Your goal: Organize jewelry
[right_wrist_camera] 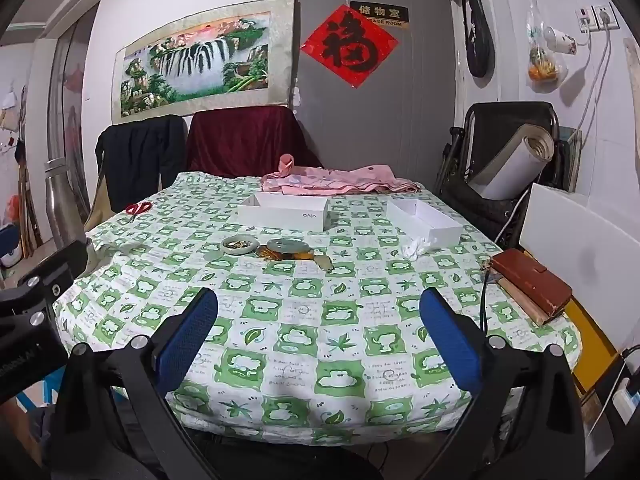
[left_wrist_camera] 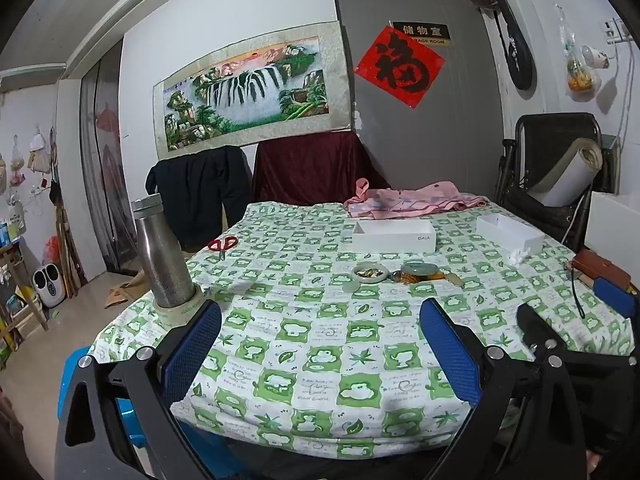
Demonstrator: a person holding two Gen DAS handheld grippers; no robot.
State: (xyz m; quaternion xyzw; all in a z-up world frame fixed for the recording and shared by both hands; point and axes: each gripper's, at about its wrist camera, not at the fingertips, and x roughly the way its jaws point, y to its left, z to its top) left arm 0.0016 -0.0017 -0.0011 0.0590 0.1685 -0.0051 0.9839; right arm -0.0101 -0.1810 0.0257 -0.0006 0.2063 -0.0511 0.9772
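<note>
Bench point(left_wrist_camera: 320, 360) under green-checked cloth, waterfall painting point(left_wrist_camera: 248, 88) behind. Jewelry point(right_wrist_camera: 272, 250) lies mid-bench before two white boxes point(right_wrist_camera: 284, 210). Left tongs point(left_wrist_camera: 320, 322) and right tongs point(right_wrist_camera: 319, 312) spread, empty. Only the right view shows the brown wallet point(right_wrist_camera: 532, 284) fully.

Bare tablecloth point(right_wrist_camera: 320, 320) before jewelry point(right_wrist_camera: 276, 250)

Both wrist views look from the table's point(left_wrist_camera: 320, 360) near edge across it, sharing the jewelry point(right_wrist_camera: 276, 250).
</note>
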